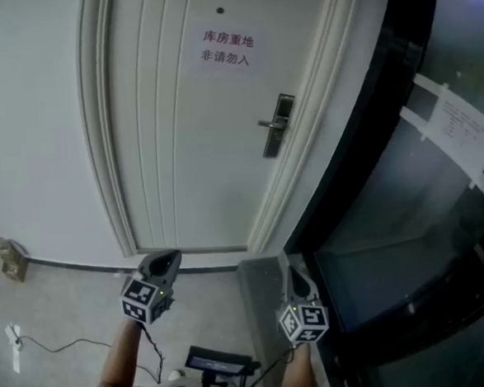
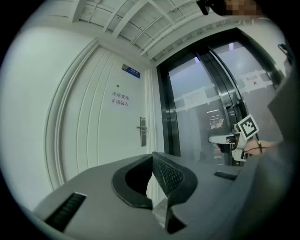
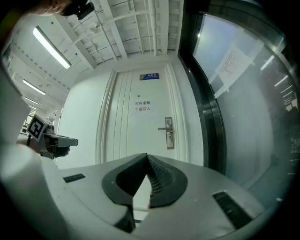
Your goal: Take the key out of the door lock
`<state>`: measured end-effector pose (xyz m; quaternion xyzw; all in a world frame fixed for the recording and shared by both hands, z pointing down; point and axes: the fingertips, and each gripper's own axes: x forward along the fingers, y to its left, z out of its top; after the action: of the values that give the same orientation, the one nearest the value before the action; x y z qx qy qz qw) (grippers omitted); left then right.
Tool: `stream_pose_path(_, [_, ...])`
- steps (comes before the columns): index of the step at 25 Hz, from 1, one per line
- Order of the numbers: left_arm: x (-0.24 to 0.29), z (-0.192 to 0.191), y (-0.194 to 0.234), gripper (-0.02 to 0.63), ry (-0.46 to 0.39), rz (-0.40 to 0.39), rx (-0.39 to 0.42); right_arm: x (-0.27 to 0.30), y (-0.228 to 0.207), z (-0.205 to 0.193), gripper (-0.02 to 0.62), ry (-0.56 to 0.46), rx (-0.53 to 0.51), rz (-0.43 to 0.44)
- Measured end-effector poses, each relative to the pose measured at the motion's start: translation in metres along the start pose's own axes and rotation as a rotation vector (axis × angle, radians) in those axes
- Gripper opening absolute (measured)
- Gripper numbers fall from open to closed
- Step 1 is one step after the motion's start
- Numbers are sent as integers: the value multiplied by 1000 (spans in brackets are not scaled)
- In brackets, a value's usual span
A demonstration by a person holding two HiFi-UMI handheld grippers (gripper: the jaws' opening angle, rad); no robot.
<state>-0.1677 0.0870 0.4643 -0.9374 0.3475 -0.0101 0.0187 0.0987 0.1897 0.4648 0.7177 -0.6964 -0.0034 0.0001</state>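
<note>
A white door (image 1: 188,134) carries a metal lock plate with a lever handle (image 1: 277,126) on its right side; a key in it is too small to make out. The lock plate also shows in the left gripper view (image 2: 142,131) and in the right gripper view (image 3: 168,132). My left gripper (image 1: 168,260) hangs low before the door's bottom edge, shut and holding nothing (image 2: 152,154). My right gripper (image 1: 295,272) is beside the door frame's foot, shut and holding nothing too (image 3: 147,155). Both are far from the lock.
A paper sign (image 1: 228,48) is stuck on the door above the lock. A dark-framed glass wall (image 1: 407,185) with taped papers runs along the right. On the floor at left lie a small box (image 1: 14,261) and a thin cable (image 1: 62,346).
</note>
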Motion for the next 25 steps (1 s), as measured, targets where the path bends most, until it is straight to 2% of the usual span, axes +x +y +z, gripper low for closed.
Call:
stream_pose_path(16, [10, 6, -13, 8, -3, -27, 21, -7, -16, 3, 11, -19, 18, -27])
stream_pose_path(25, [28, 4, -44, 8, -3, -48, 13, -21, -37, 0, 11, -16, -1, -25])
